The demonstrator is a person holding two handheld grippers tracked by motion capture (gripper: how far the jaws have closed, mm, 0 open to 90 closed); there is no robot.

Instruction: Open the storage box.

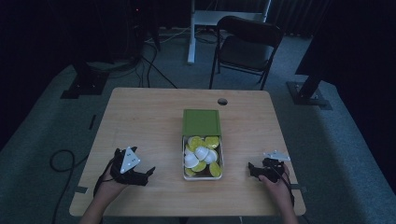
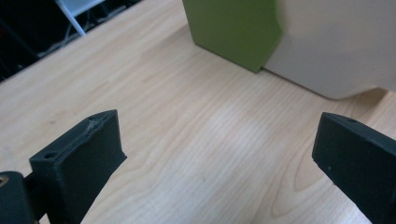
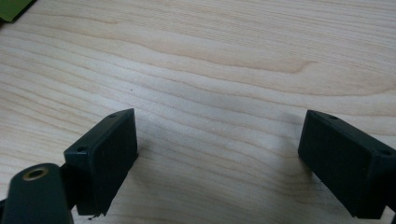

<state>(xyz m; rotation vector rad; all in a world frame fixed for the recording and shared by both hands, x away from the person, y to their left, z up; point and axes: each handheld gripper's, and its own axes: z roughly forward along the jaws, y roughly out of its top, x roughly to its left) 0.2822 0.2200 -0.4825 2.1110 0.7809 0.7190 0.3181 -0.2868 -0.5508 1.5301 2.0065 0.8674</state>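
Capsules point(image 1: 201, 157), round and glossy, fill a white rectangular box point(image 1: 221, 161) on pale woodgrain.

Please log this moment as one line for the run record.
left gripper: open, empty | right gripper: open, empty | box: between them, green lid slid back, capsules inside

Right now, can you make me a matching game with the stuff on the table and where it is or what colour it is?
Things:
1. lid
2. white box
3. left gripper
4. right gripper

Descriptions:
A. at the table's right, jaws open
B. green
C. holds yellow and white capsules
D. at the table's left, jaws open

Pairs: 1-B, 2-C, 3-D, 4-A
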